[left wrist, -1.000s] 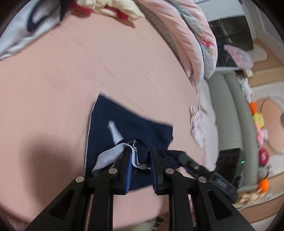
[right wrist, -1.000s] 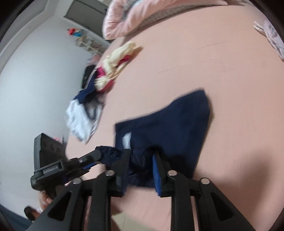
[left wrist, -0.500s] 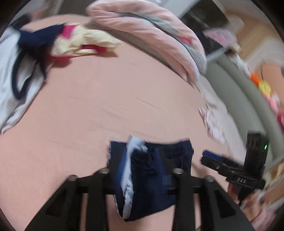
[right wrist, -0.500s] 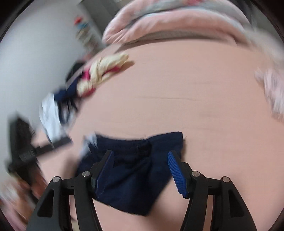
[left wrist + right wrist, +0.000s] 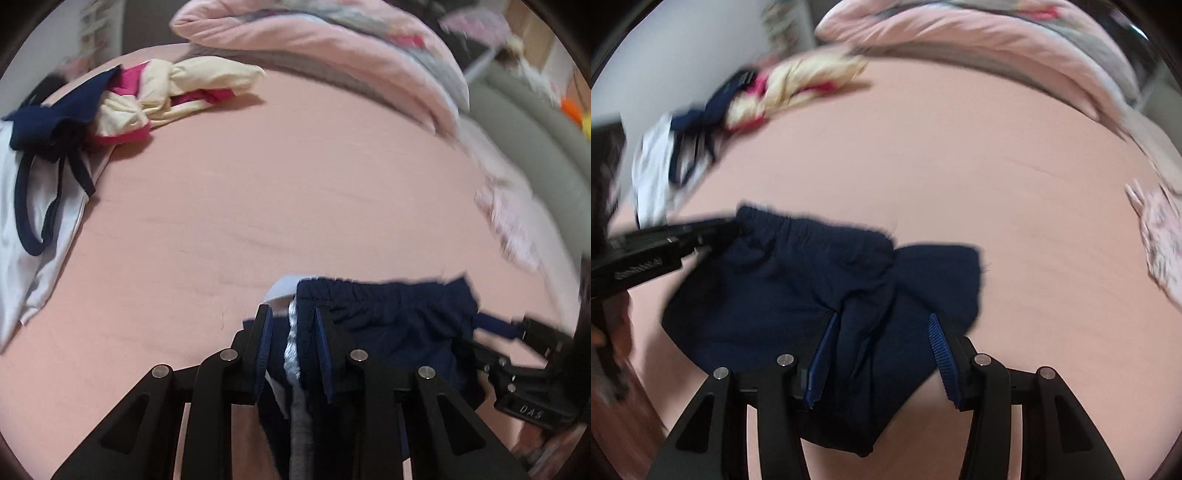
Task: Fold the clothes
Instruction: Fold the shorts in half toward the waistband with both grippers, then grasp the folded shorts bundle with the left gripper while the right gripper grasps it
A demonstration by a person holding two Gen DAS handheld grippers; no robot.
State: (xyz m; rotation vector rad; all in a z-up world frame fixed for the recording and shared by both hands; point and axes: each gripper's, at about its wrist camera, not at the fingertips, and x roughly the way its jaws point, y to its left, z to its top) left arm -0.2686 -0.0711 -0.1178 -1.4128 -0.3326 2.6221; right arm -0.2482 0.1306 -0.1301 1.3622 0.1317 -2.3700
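The left wrist view shows the left gripper (image 5: pixel 291 328) with its jaws closing on the waistband edge of the navy shorts (image 5: pixel 388 325), white lining bunched between the pads (image 5: pixel 320 347); the pads press the cloth. Only this view shows that white lining and, at three o'clock, a grey-green sofa (image 5: pixel 532 140).

The right wrist view shows the right gripper (image 5: pixel 882 354) with its jaws closing but well apart, a fold of the shorts (image 5: pixel 798 280) lying between them and not pressed by either pad. At nine o'clock the left gripper (image 5: pixel 716 230) reaches the elastic waistband corner.

The shorts lie at six o'clock on a pink bedsheet (image 5: pixel 277 192). At ten o'clock sits a heap of unfolded clothes (image 5: pixel 129 99), cream, magenta, navy and white. A pink quilt (image 5: pixel 332 40) is rolled at twelve o'clock, and a pale patterned garment (image 5: pixel 1160 236) lies at three o'clock.
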